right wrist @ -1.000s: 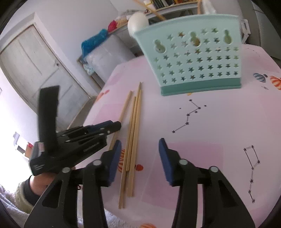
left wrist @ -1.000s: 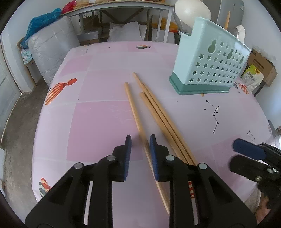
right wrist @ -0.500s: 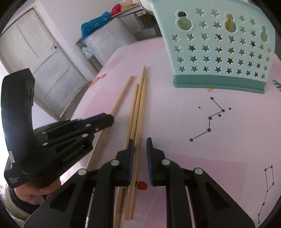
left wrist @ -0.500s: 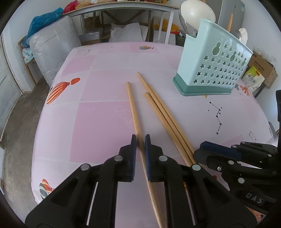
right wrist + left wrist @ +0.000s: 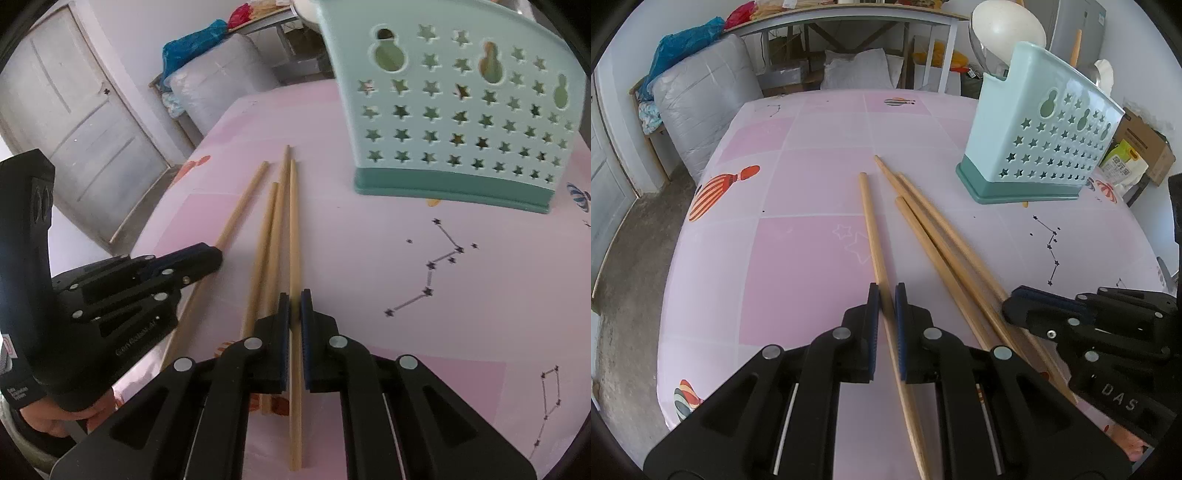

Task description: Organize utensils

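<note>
- Both pairs of jaws are now closing fully on wood: a second ago each stood wide over the sticks, and half a second ago each had narrowed around one.
- Left gripper is pinching the lone chopstick, which is running straight ahead from between its jaws across the pink surface; the butt end is trailing back beneath the gripper body.
- Right gripper is clamping the rightmost chopstick of the bundle; the two remaining chopsticks are lying just left of its jaws, touching one another.
- Mint utensil holder is standing upright ahead and to the right of the right jaws, well apart from all the sticks; a ladle is already rising from it.
- Handling, as a judgement: the sticks are looking light, stiff and smooth, so they are likely to pivot or slide in a narrow pinch; a hold nearer mid-length would be limiting swing while tilting each upright for the holder.
</note>
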`<action>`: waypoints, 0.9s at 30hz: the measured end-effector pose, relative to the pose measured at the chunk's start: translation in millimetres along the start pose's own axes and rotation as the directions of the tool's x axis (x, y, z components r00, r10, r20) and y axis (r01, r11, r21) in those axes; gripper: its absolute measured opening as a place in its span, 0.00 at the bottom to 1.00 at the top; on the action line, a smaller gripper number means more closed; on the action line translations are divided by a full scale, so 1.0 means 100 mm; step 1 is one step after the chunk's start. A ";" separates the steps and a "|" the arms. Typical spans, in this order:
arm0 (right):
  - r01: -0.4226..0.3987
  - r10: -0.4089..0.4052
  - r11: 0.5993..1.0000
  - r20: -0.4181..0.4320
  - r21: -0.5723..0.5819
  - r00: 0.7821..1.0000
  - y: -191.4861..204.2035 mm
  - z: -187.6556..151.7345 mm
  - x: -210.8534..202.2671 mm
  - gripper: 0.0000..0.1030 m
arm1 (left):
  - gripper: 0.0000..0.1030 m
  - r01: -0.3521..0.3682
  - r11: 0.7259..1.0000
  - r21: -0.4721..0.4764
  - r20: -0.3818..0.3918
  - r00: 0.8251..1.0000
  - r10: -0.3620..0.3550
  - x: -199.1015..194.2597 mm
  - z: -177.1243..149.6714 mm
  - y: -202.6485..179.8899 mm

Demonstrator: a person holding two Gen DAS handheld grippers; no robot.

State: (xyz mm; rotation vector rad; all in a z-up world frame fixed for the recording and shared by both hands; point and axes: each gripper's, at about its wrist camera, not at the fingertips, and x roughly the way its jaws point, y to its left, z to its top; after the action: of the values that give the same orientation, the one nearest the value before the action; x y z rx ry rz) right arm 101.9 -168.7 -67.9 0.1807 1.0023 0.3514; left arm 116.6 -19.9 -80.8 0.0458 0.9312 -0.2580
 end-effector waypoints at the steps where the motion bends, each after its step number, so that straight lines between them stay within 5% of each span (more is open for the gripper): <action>1: 0.003 -0.003 1.000 -0.002 0.006 1.000 -0.03 -0.02 -0.02 0.06 | 0.07 0.000 1.000 0.000 -0.001 1.000 0.000 0.00 0.00 0.00; 22: 0.044 -0.036 0.978 -0.040 0.204 0.999 -0.74 -0.64 -0.72 0.07 | 0.07 0.079 0.997 -0.022 -0.109 0.991 -0.081 -0.22 -0.20 -0.10; 27: 0.052 -0.048 0.982 -0.027 0.180 0.998 -0.73 -0.50 -0.64 0.21 | 0.13 0.049 0.999 0.015 -0.107 0.993 -0.047 -0.10 -0.07 -0.12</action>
State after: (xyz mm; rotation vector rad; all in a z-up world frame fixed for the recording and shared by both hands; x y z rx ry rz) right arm 43.8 -261.0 -66.5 0.3151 1.0589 0.2164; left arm 102.6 -28.5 -75.9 0.0539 1.0371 -0.3107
